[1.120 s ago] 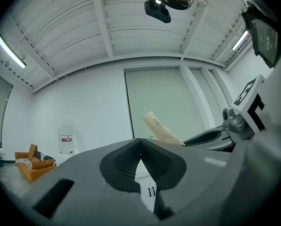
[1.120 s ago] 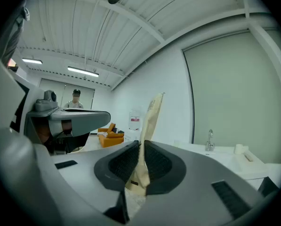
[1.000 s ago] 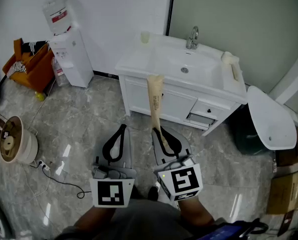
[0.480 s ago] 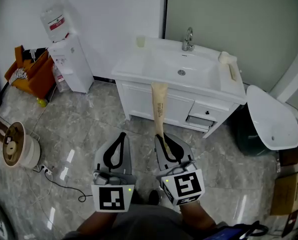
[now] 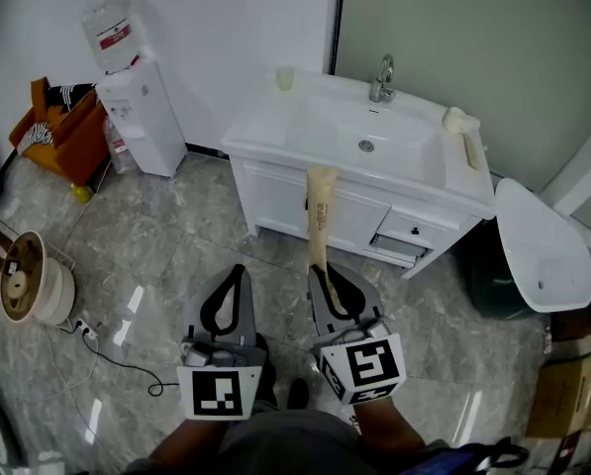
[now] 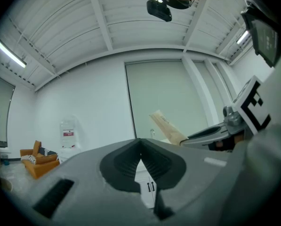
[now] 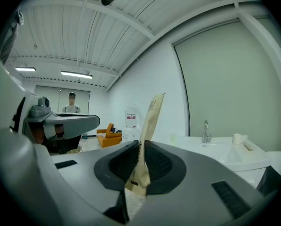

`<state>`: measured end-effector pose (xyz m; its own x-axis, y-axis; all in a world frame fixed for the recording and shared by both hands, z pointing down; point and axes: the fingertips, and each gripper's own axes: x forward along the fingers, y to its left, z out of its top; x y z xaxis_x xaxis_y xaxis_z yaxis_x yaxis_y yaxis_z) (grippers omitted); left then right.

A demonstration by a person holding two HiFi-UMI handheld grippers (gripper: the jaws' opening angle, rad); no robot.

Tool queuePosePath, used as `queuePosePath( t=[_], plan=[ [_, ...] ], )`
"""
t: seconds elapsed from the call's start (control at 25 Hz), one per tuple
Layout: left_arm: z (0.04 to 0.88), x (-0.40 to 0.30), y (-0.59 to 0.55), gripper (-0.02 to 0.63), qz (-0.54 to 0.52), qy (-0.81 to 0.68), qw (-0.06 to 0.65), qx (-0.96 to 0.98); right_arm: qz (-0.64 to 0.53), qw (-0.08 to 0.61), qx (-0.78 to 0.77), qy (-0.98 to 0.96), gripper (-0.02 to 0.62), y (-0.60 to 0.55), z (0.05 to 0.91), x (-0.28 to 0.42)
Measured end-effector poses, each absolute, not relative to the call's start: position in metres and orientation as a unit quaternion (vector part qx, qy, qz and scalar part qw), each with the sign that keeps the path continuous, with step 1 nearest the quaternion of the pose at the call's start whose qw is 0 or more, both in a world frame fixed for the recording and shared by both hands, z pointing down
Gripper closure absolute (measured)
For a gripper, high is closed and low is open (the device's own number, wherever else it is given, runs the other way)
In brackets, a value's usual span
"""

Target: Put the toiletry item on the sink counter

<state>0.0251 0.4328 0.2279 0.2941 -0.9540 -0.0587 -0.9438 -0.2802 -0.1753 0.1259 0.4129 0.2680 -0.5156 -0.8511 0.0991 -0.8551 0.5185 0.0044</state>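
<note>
A long, flat beige packet (image 5: 320, 211) of matte, printed material, widening toward its top, is clamped by its lower end in the right claw (image 5: 321, 268). It is held upright in the air in front of the glossy white sink desk (image 5: 275, 132). The left claw (image 5: 238, 270) is seen closed on nothing. Grey marbled floor tiles (image 5: 166, 255) are seen below.
</note>
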Motion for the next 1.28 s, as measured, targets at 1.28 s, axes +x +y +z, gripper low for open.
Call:
queuePosePath(
  t=[1.28],
  plan=[
    [0.240, -0.087, 0.181, 0.595, -0.022, 0.575, 0.058, -0.816, 0.002, 0.067, 0.519, -0.852, 0.549, 0.180, 0.262, 0.021]
  ],
)
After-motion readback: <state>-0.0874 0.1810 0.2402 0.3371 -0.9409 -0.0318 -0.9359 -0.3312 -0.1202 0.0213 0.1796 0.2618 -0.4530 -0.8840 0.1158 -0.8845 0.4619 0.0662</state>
